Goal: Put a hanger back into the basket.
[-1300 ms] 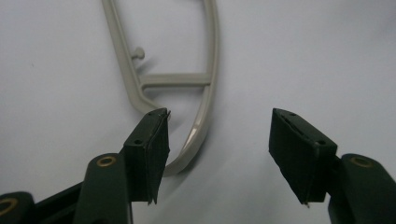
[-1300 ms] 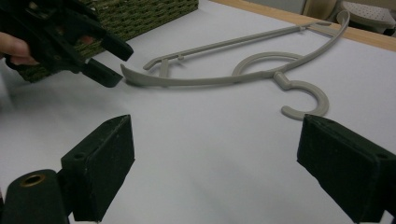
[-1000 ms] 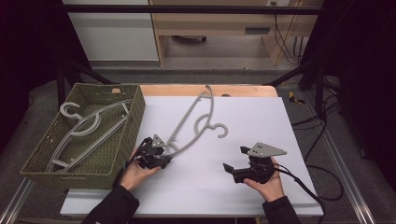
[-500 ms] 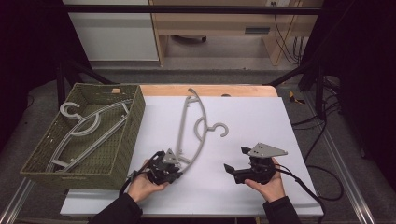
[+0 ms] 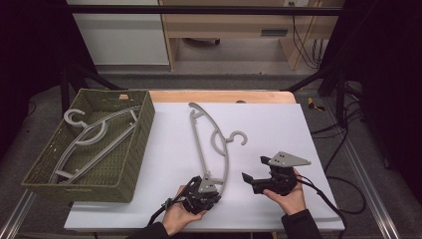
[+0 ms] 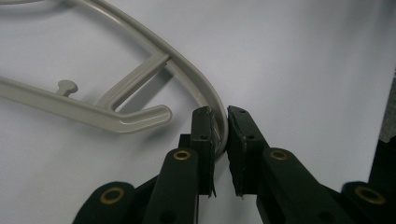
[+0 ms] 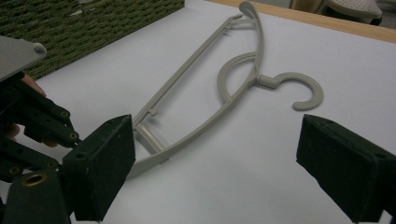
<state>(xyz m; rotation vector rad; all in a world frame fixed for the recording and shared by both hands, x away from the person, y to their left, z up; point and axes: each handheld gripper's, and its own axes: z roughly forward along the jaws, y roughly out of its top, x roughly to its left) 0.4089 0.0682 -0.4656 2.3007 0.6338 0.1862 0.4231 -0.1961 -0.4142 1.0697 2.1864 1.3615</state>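
Grippers at the near table edge, left one clamped on a grey plastic hanger.

The left gripper (image 5: pixel 208 186), at about 6 o'clock on the white table (image 5: pixel 278 124), has just been closing and its jaws now pinch the curved near end of the hanger (image 5: pixel 201 144), as the left gripper view shows (image 6: pixel 219 135). At 5 o'clock the right gripper (image 5: pixel 249 178) rests in the person's hand with jaws spread wide, nothing between them. The hanger stretches away toward 12 o'clock, hook pointing to 3 o'clock. Farther off at 9 o'clock, a green woven basket (image 5: pixel 137 149) holds more hangers (image 5: pixel 92 137).
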